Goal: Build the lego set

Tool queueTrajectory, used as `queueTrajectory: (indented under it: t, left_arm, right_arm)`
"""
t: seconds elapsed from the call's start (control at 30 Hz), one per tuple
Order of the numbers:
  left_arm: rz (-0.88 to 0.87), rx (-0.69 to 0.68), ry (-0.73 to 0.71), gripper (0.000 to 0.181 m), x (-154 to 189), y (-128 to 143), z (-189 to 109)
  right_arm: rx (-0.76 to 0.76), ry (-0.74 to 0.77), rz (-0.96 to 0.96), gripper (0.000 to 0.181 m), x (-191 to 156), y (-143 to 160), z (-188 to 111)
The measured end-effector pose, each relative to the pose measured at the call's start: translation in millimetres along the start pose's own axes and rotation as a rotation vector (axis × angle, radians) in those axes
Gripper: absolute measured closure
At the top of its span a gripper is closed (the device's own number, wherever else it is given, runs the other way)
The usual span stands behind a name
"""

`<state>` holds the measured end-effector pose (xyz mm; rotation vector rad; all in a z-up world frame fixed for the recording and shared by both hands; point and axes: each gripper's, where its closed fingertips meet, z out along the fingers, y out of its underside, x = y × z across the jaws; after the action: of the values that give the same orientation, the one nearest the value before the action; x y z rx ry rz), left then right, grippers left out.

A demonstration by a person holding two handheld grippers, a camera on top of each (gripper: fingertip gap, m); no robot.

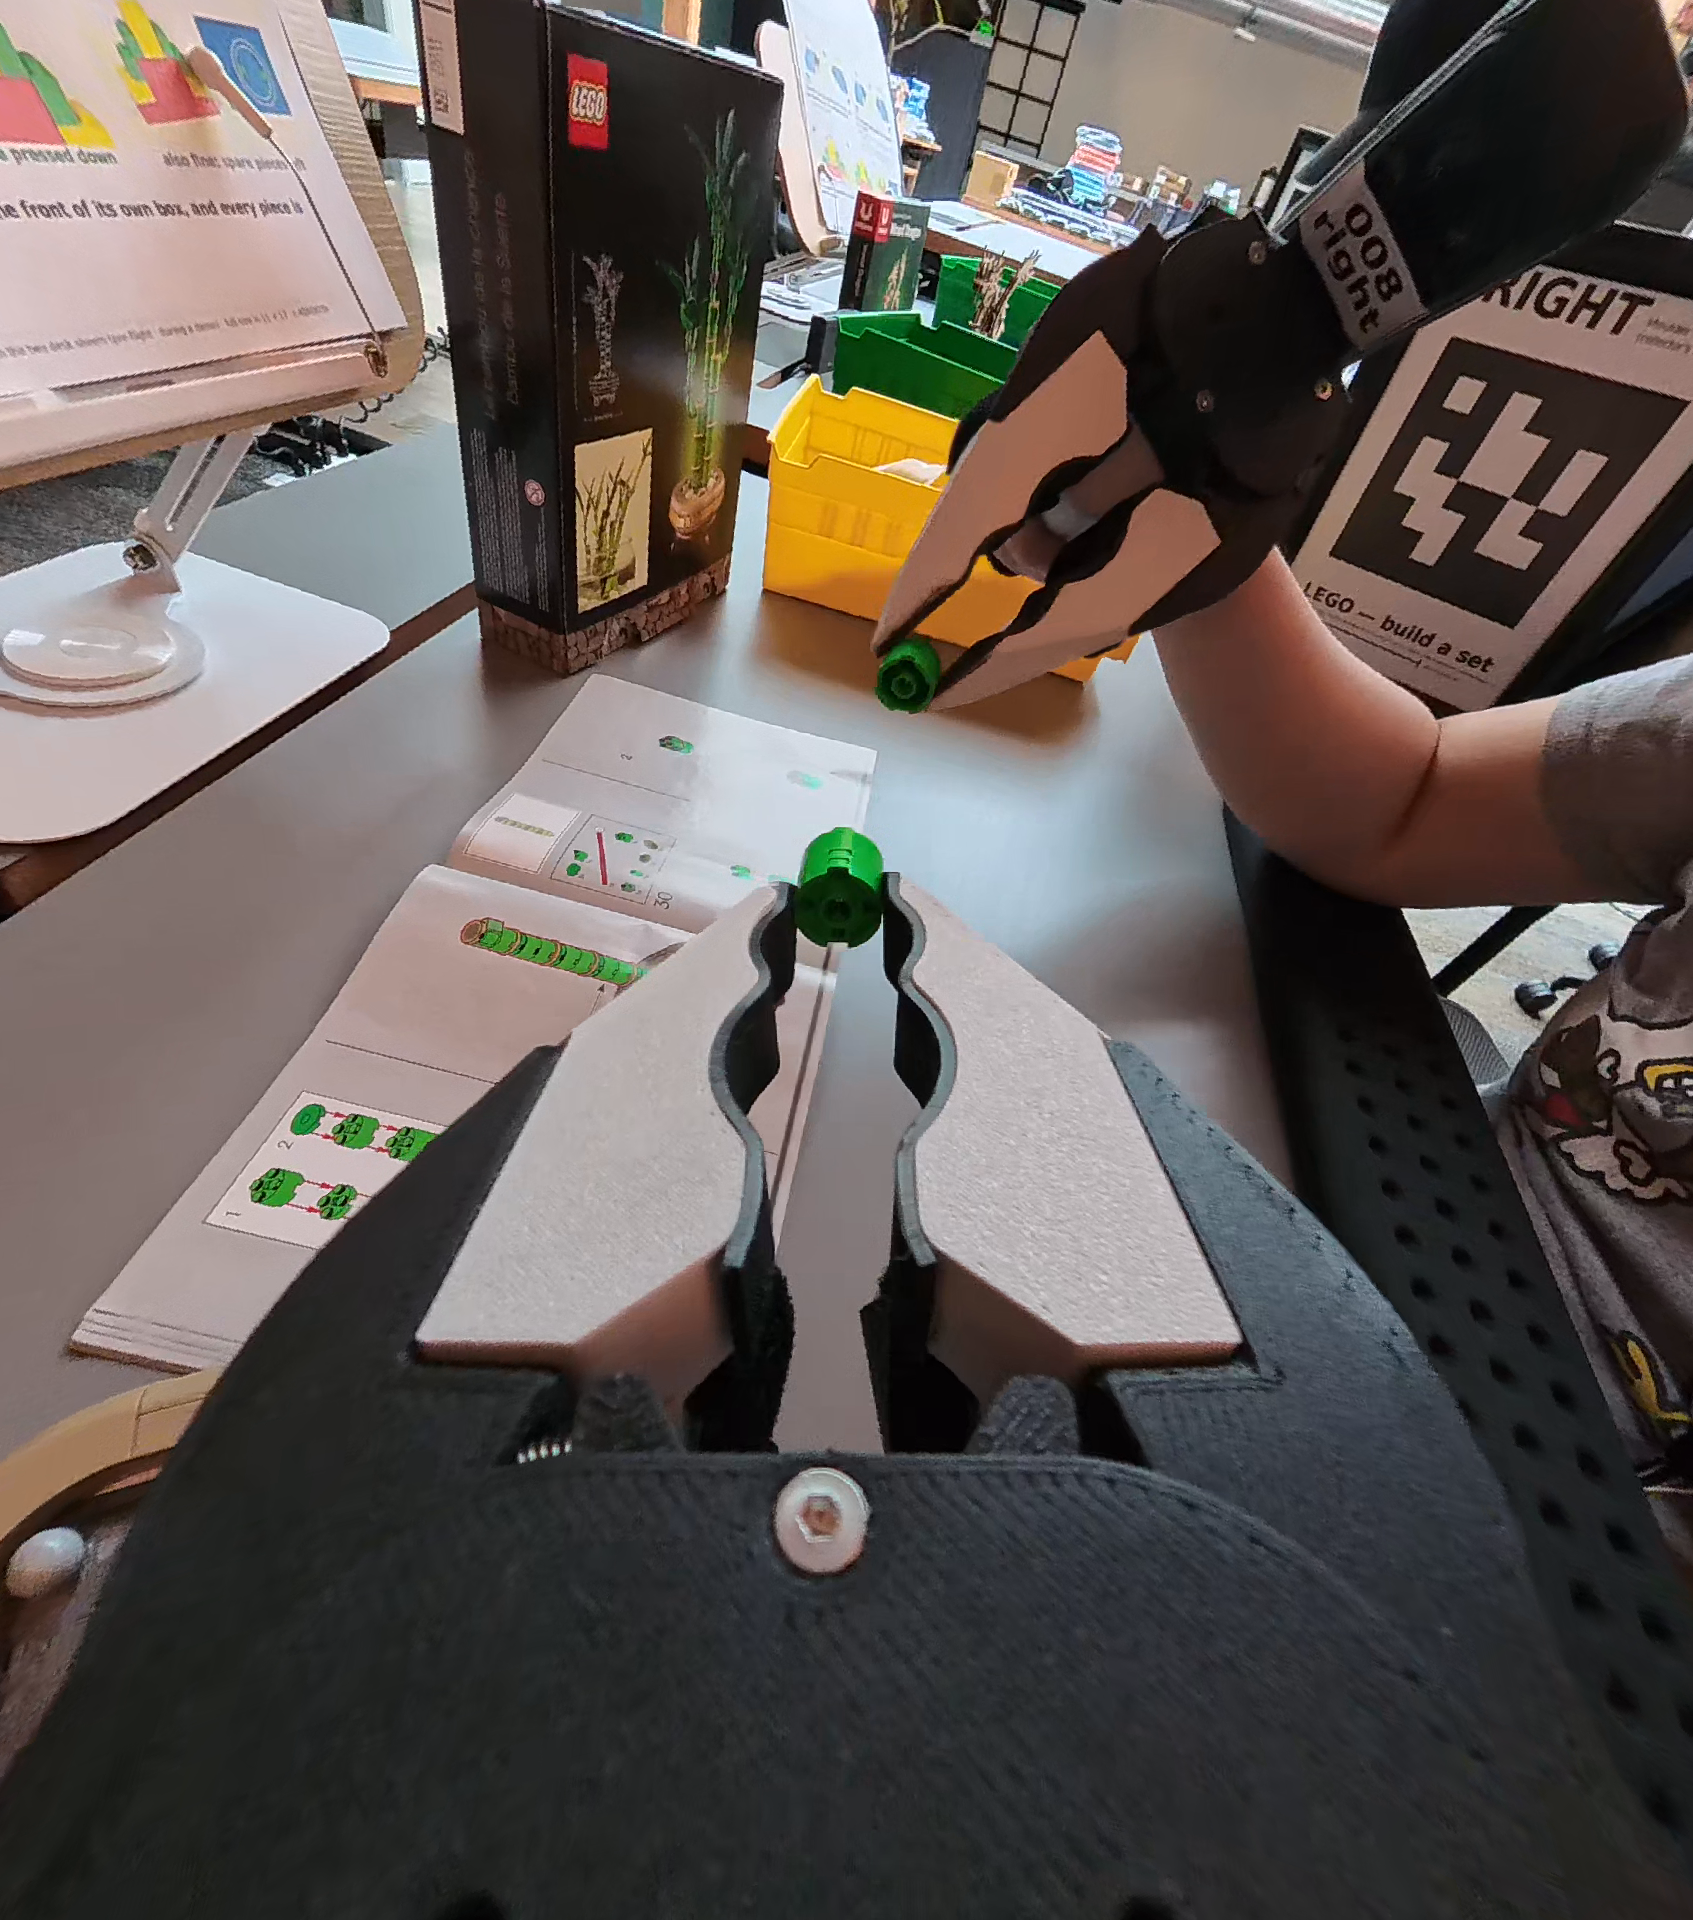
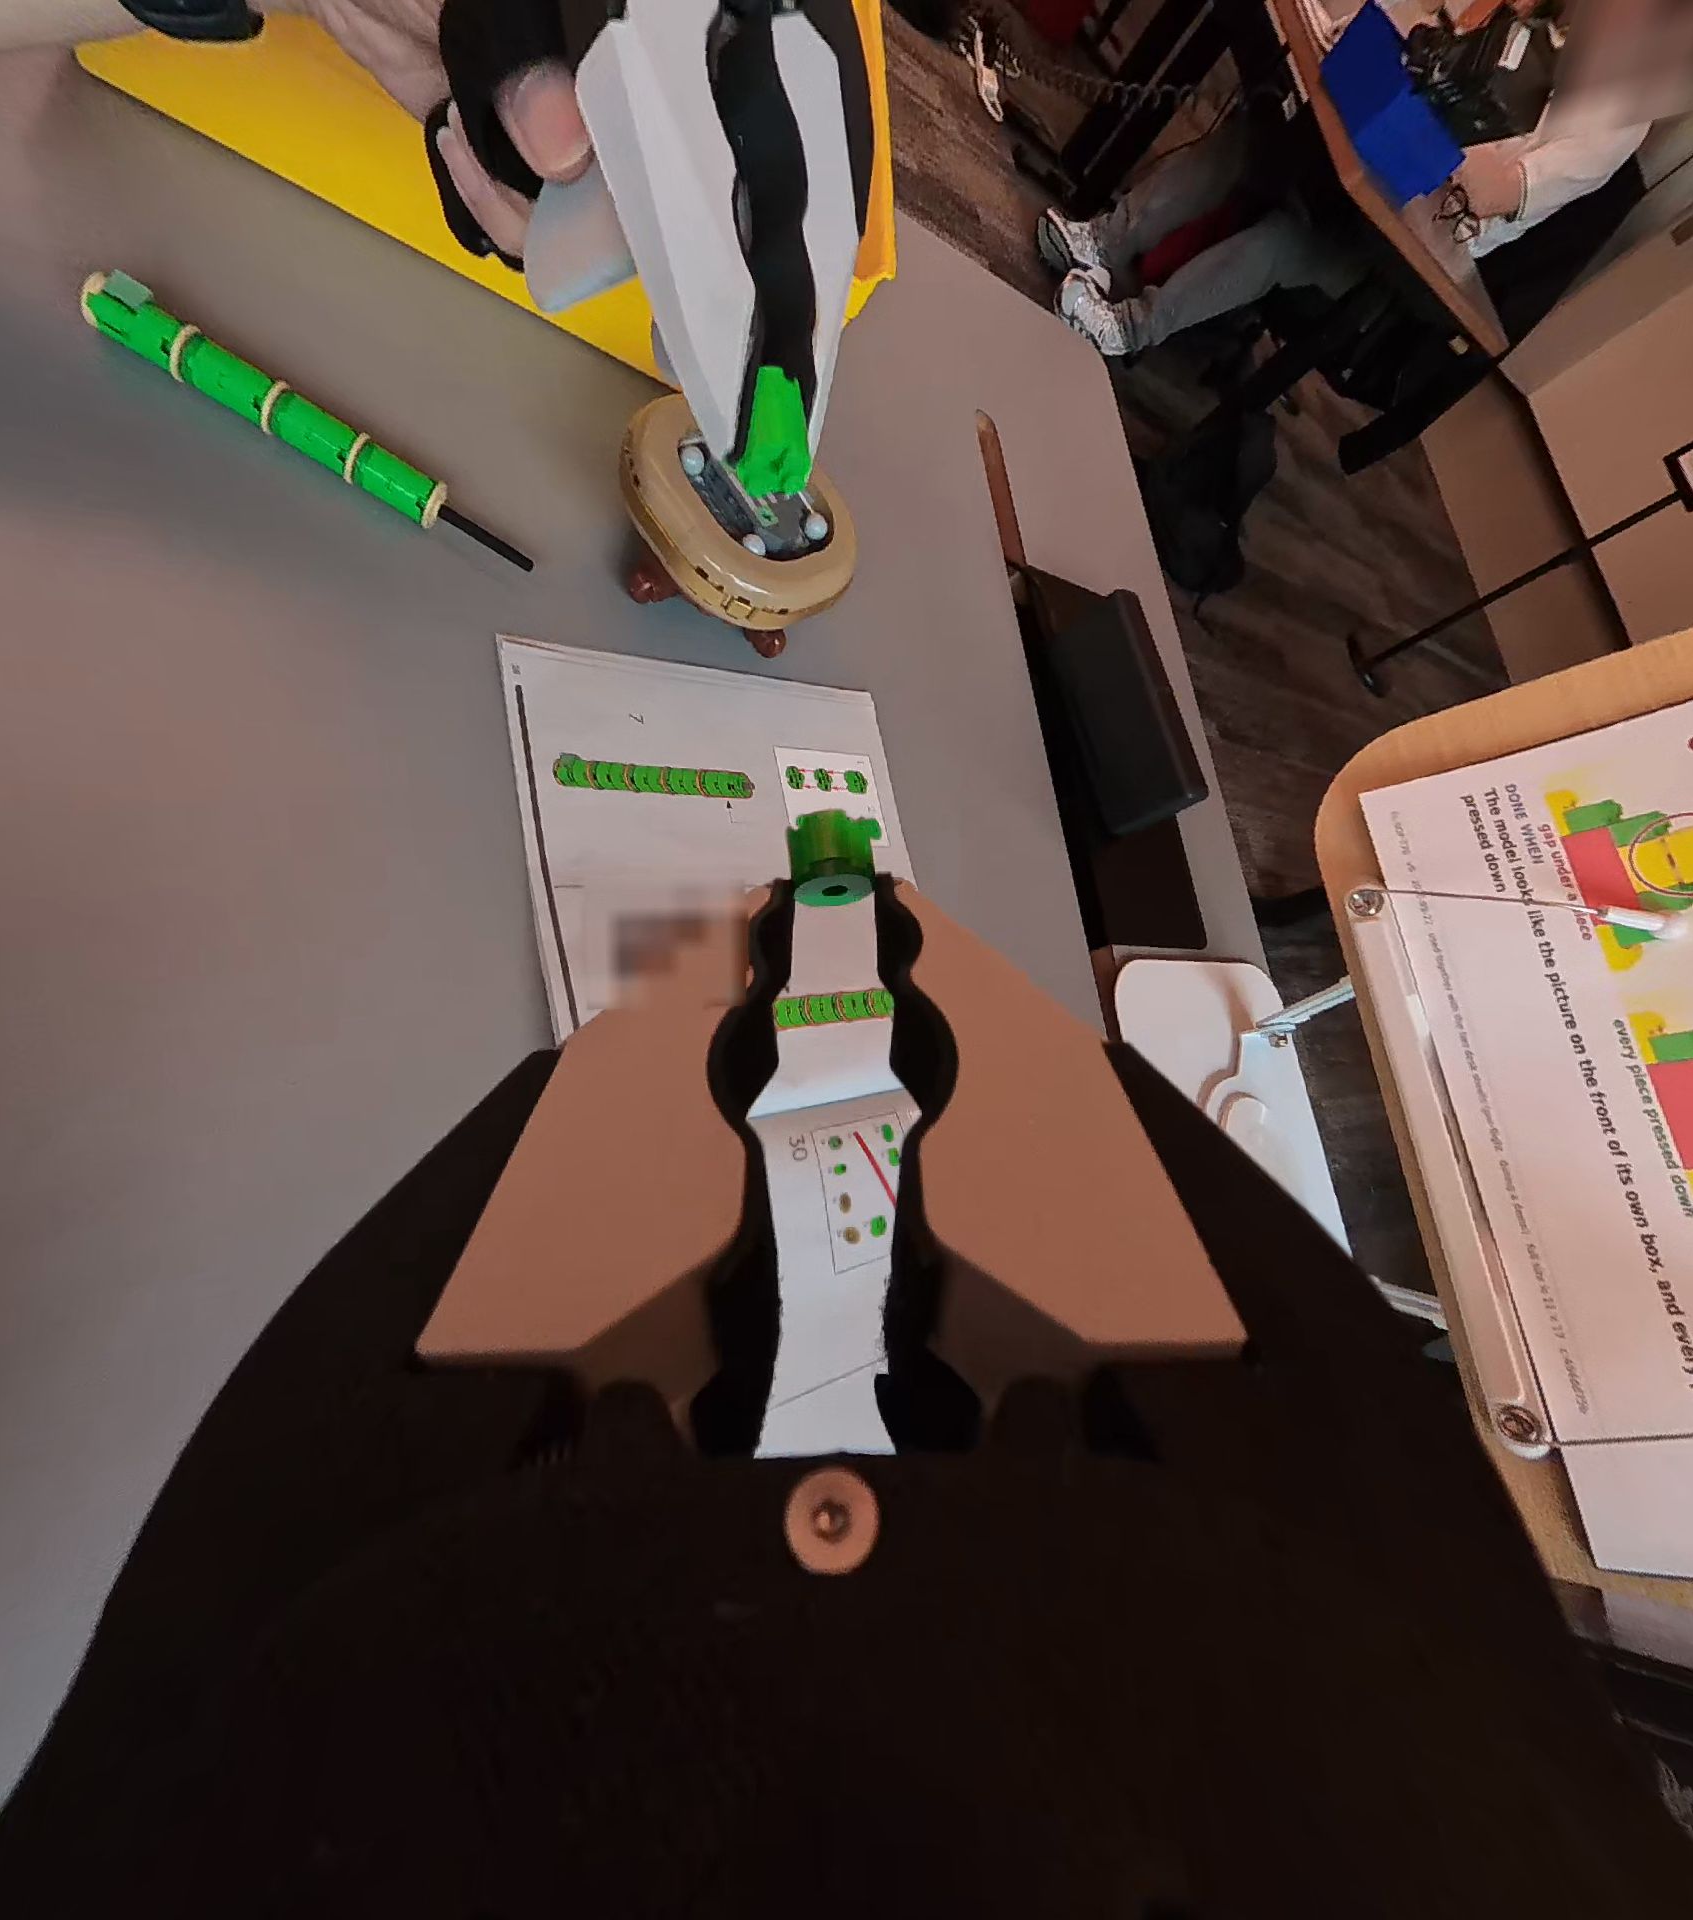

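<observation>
A white document stand is standing at far left on the grey worktop; a framed marker sign is leaning at far right.

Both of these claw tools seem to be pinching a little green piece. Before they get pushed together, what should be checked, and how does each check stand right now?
1. Left gripper holds its green round brick at the fingertips: ok.
2. Right gripper holds its own green round brick: ok.
3. The two bricks are apart, not yet joined: ok.
4. Studs of one face the hole of the other: cannot tell.
5. Instruction booklet lies open on the table: ok.
6. Finished green stalk and tan pot base lie clear of the right gripper's path: ok.
</observation>
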<state>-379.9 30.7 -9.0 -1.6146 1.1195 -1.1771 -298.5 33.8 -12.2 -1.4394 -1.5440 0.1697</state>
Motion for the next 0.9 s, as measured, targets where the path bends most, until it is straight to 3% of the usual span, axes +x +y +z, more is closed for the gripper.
queueTrajectory:
  t: [0.9]
  left_arm:
    - [0.026,-0.023,0.031,0.167,10.4,-0.7,5.9]
  right_arm:
    - [0.006,-0.014,-0.060,0.166,-11.4,-9.7,2.7]
